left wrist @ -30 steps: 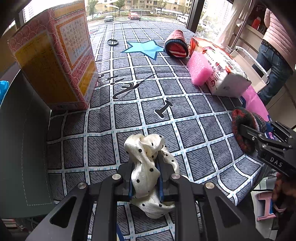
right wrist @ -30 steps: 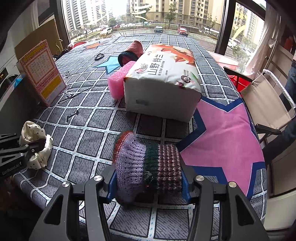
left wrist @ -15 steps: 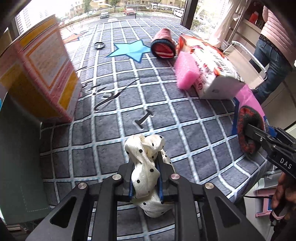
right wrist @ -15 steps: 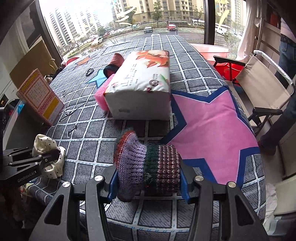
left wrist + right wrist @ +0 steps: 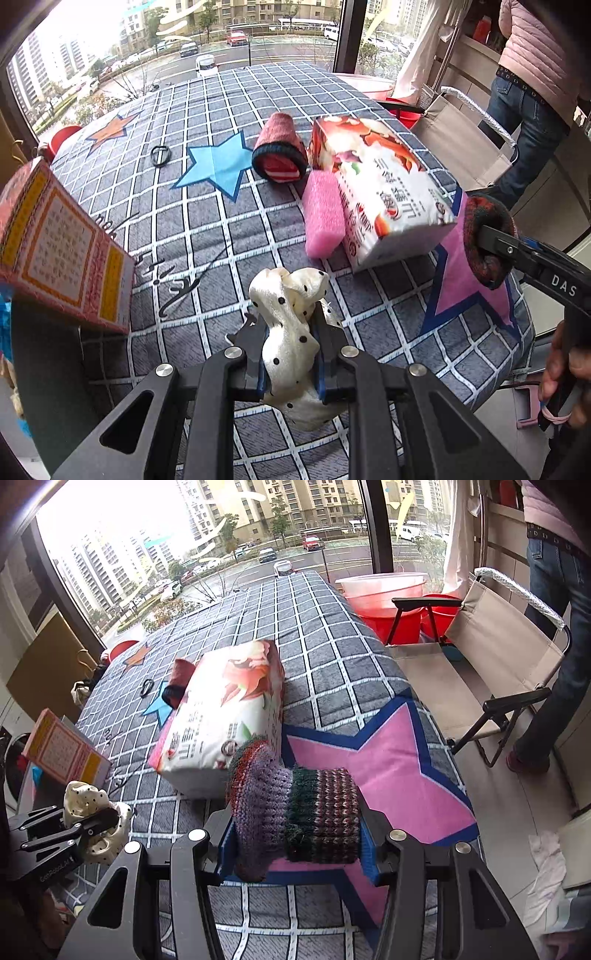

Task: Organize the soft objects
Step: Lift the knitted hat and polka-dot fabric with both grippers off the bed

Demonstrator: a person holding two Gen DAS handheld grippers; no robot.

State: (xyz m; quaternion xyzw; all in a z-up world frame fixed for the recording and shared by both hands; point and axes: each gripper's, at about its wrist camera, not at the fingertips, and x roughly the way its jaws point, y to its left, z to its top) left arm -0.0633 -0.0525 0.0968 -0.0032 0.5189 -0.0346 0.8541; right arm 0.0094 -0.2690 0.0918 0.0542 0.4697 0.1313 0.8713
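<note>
Right, both grippers are loaded and up off the table w/ the grey checked cloth (image 5: 207, 236). Left gripper (image 5: 290, 343) has its jaws pinched narrow on the cream polka-dot scrunchie (image 5: 291, 332); fabric bunches above the pads and hangs out below, clear of the cloth near the front edge. Right gripper (image 5: 295, 834) is clamped at a medium width across the knitted roll (image 5: 295, 812), purple one end, dark green and maroon the other, lying crosswise between the blue pads, over the cloth's big pink star (image 5: 388, 771). From the left cam that same roll shows end-on at the far right, w/ a hand (image 5: 565, 376) on the grip below it. Mid-table sits the big tissue pack (image 5: 380, 192), flower print, and the pink foam block (image 5: 325, 214) is pressed against its left side. Just behind those lies a red-and-dark rolled knit (image 5: 280, 155), open end facing the cam, next to a blue star print. A black ring-ish thing (image 5: 160, 155) lies further left, prob. a hair tie, too small to be sure. Red-and-yellow printed box (image 5: 62, 247) stands tilted at the left edge. Beige folding chair (image 5: 491, 657) is beside the table on the right, red basins (image 5: 384, 594) behind it, and a person in jeans (image 5: 524, 107) stands beyond.
</note>
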